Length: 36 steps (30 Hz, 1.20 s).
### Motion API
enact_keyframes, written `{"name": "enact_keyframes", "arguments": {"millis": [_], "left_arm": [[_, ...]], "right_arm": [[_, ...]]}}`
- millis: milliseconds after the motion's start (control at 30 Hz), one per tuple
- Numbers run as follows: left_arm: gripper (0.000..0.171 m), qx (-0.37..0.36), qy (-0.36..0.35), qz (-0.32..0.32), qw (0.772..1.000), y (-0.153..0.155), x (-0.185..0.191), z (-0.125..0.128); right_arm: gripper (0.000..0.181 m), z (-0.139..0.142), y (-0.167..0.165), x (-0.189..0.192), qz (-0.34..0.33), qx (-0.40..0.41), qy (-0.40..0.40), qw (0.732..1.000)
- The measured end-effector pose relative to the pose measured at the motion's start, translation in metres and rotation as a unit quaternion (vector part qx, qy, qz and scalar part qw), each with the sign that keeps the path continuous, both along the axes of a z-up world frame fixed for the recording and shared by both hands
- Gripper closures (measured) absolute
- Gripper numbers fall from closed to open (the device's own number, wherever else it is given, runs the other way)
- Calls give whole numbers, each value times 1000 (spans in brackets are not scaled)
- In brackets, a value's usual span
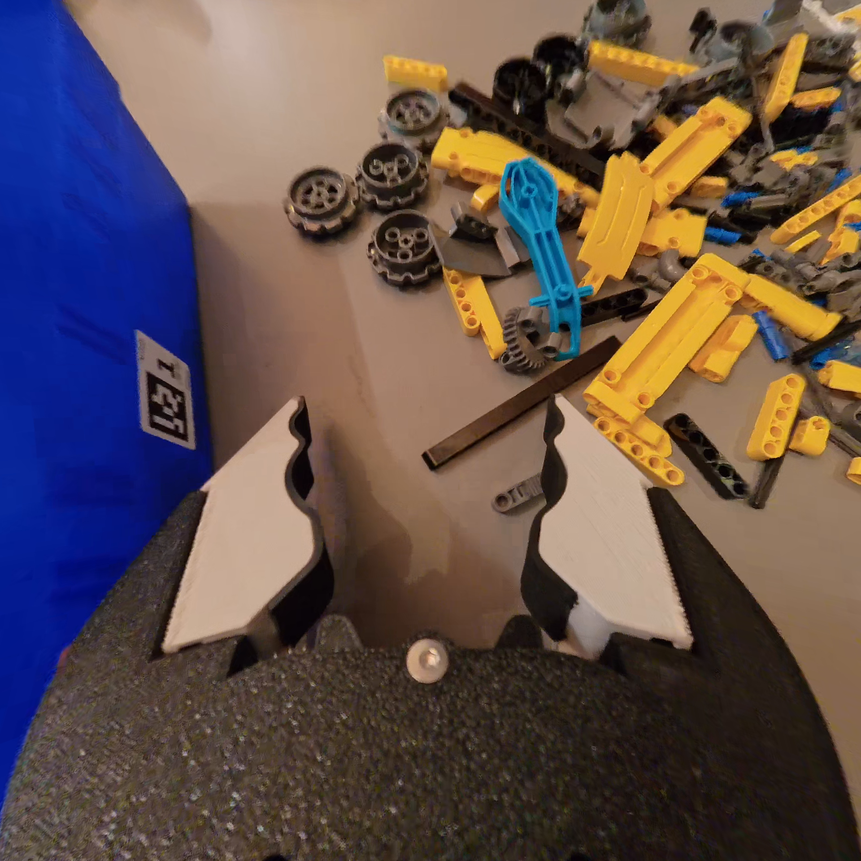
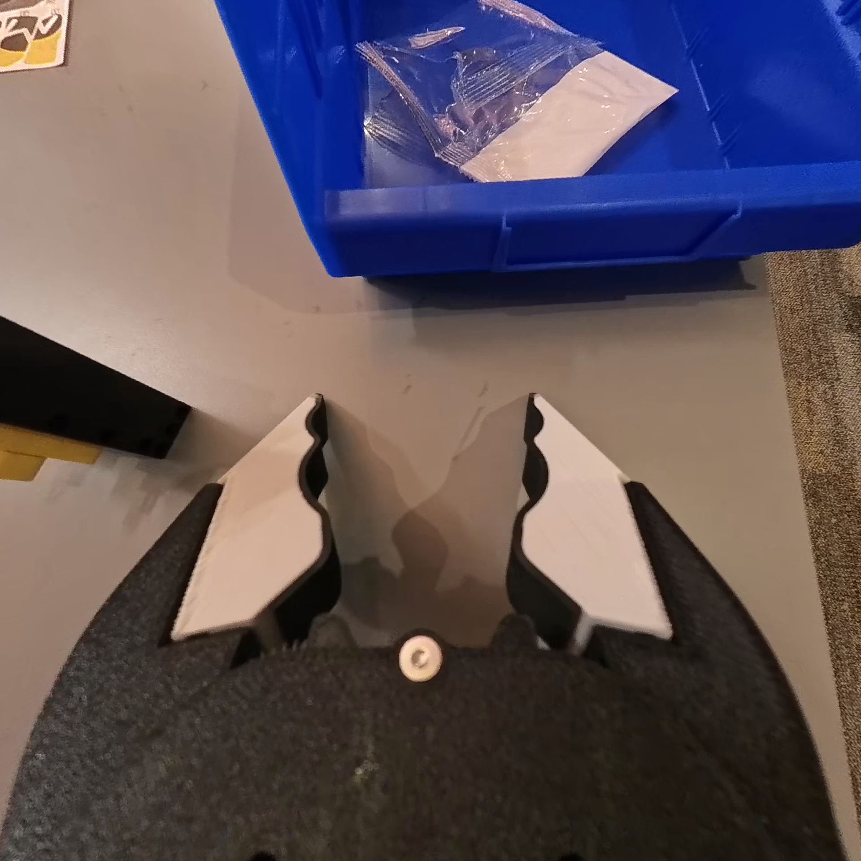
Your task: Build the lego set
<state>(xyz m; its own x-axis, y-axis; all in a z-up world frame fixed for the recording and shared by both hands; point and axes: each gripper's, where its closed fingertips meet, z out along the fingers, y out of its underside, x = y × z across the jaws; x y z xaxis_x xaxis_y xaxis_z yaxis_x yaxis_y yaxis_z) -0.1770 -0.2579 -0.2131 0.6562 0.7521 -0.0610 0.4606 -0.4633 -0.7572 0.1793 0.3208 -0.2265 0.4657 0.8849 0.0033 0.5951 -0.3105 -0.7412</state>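
My left gripper (image 1: 426, 403) is open and empty above the grey table (image 1: 289, 289). A long black strip (image 1: 522, 403) lies just ahead between its fingertips, and a small grey link (image 1: 515, 498) lies by the right finger. Beyond is a pile of yellow, black and grey building parts (image 1: 675, 209) with a light blue piece (image 1: 545, 251) and several dark wheels (image 1: 391, 177). My right gripper (image 2: 425, 400) is open and empty over the table (image 2: 140, 233). Ahead of it stands a blue bin (image 2: 536, 223) holding a clear plastic bag (image 2: 503, 102).
A blue bin wall (image 1: 84, 279) with a white tag (image 1: 165, 389) rises at the left of the left wrist view. In the right wrist view a black and yellow block (image 2: 79, 419) lies at the left, a printed sheet (image 2: 28, 32) at top left, carpet (image 2: 824, 419) past the table's right edge. The tips of one gripper are about 70 cm away from the tips of the other.
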Motion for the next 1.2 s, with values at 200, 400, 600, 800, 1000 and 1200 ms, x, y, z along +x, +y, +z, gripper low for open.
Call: {"name": "enact_keyframes", "arguments": {"millis": [200,400,600,800,1000,1200], "left_arm": [[71,22,55,-62,996,30,18,42],[71,40,125,-140,981,88,19,64],[72,50,95,-190,976,147,-3,71],[76,44,99,-210,972,170,-17,69],[108,27,94,-247,964,182,-25,58],[160,40,131,-269,953,183,-16,60]], "right_arm": [[111,1,5,4,-14,2,0,1000],[130,41,1,6,-24,87,38,995],[138,79,5,-36,11,141,115,983],[154,86,17,-35,-20,238,120,964],[161,66,18,-34,-3,224,93,970],[161,81,0,-33,12,166,190,968]]}}
